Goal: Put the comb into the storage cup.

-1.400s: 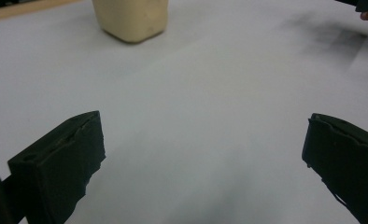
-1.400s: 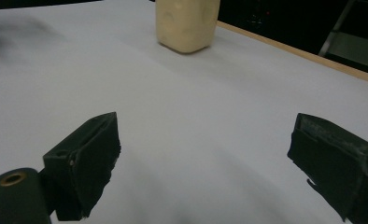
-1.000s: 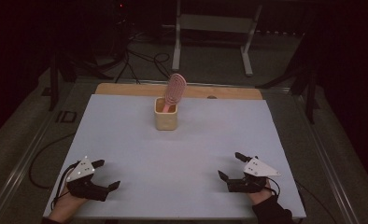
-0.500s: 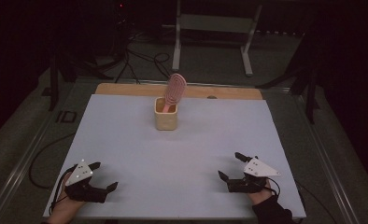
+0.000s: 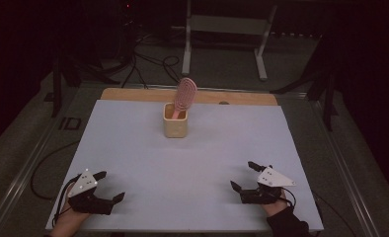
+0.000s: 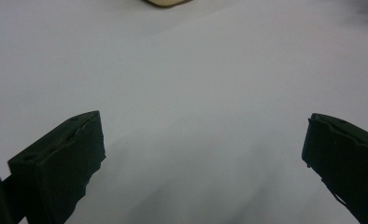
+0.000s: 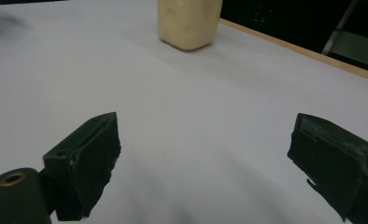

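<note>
A pink hairbrush (image 5: pixel 185 95) stands head-up in a cream cup (image 5: pixel 175 121) toward the back middle of the white tabletop (image 5: pixel 182 163). The cup's lower body (image 7: pixel 188 21) lies straight ahead in the right gripper view, and its base edge (image 6: pixel 166 2) peeks in at the top of the left gripper view. My left gripper (image 5: pixel 108 186) rests near the front left corner, jaws wide apart and empty. My right gripper (image 5: pixel 244 176) sits near the front right, open too, nothing between its fingers (image 7: pixel 86 163).
A wooden strip (image 5: pixel 133 94) runs along the table's far edge. Beyond it are a dark floor with cables (image 5: pixel 153 61) and a white metal stand (image 5: pixel 224 27). A cable (image 5: pixel 44 170) loops off the table's left side.
My left gripper has slid back toward the front left corner of the table. The right gripper, cup and brush have stayed put.
</note>
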`<state>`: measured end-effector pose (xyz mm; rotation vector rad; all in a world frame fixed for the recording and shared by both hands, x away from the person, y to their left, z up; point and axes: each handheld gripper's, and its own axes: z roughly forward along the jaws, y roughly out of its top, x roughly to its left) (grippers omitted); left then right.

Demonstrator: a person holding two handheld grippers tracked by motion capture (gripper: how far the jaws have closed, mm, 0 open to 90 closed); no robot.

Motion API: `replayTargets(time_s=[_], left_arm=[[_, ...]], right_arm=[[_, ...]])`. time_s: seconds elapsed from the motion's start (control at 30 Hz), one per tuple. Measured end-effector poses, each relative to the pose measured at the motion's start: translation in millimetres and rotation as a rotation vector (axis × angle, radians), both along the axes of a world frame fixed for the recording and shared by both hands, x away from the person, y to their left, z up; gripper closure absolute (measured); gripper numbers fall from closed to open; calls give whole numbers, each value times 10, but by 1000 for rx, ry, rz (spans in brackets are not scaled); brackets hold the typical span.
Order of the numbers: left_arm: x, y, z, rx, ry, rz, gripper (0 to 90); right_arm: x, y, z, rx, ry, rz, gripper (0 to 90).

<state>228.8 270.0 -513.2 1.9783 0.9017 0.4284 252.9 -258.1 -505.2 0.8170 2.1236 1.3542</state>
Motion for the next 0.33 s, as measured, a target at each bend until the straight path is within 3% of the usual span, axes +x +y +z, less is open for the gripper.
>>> replayTargets(time_s=[0.33], left_arm=[[-3, -11, -2, -11, 1, -13, 0]], right_arm=[[6, 6, -4, 2, 10, -1, 86]])
